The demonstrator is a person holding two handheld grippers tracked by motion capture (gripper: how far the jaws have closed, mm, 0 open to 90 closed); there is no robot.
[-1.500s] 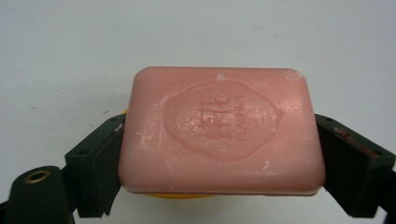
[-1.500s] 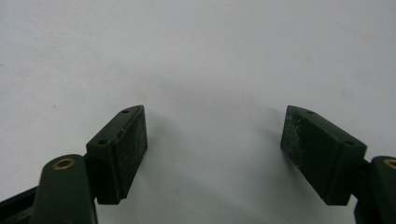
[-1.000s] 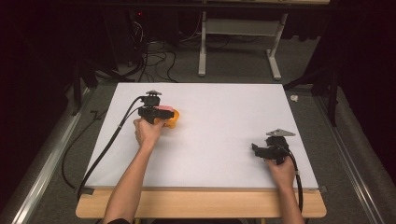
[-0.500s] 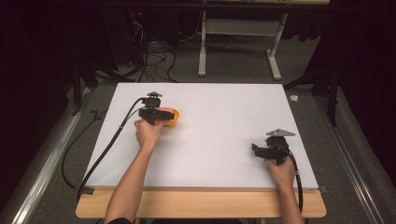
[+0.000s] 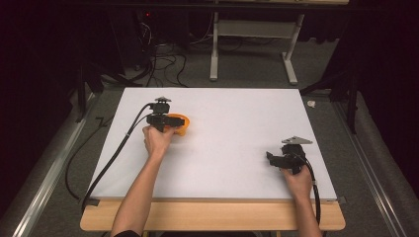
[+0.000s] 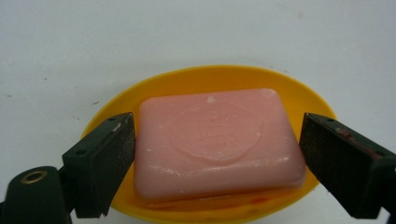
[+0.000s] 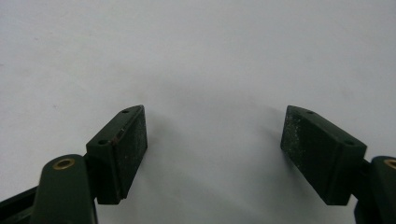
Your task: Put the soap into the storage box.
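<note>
Left gripper view: soap (image 6: 217,142) stamp illegible

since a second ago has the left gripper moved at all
No. In the high view the left gripper sits at the same spot against the table's left edge, over the orange soap dish, its jaws open either side of the pink soap.

I've got a pink soap bar (image 6: 217,142) lying flat in an oval orange dish (image 6: 212,77), stamped face up, right between my left gripper's (image 6: 215,161) spread jaws, each jaw just beside one short end.
</note>
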